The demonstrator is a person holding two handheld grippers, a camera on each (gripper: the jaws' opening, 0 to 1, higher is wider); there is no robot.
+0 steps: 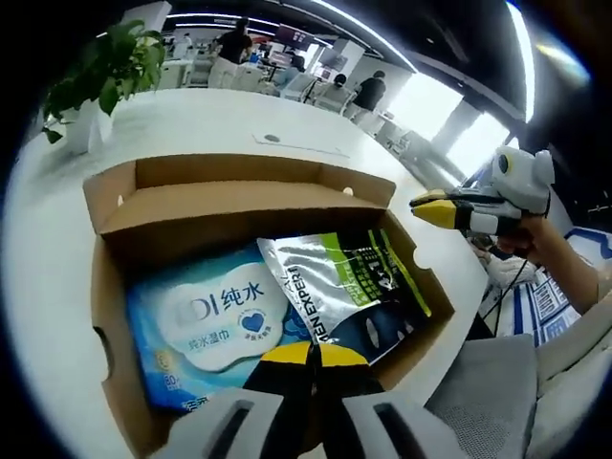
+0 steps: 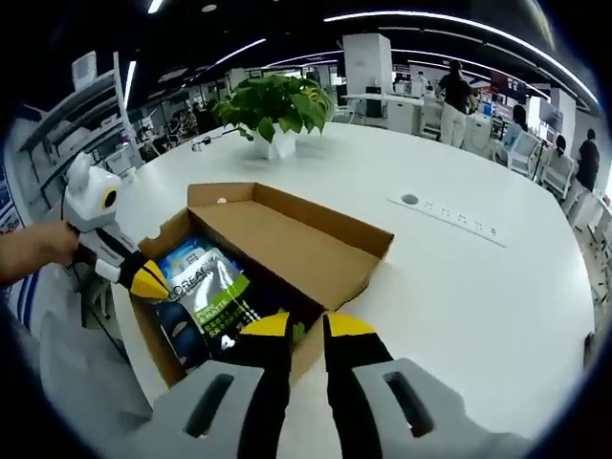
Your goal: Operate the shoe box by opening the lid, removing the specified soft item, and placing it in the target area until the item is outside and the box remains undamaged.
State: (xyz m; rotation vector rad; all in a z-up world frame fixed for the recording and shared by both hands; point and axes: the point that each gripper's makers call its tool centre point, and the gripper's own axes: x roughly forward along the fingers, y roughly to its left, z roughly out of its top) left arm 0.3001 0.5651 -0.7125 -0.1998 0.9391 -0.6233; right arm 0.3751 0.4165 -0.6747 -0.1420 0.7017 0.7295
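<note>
The cardboard shoe box (image 1: 115, 287) is sitting open on the white table (image 2: 459, 277), holding a blue wet-wipes pack (image 1: 206, 330) beside a silver pouch (image 1: 344, 282). The left gripper (image 1: 311, 359) is hovering over the pouch, jaws nearly together, empty. The right gripper (image 2: 306, 330) is waiting at the box edge, slightly parted.

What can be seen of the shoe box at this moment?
The shoe box is plain brown cardboard, sitting open on the white table with its hinged lid folded back and lying flat behind it. No damage is visible. Inside lie a blue wet-wipes pack and a silver, green and black pouch, side by side. The left claw is over the box's near edge; the right claw is at the opposite wall.
</note>
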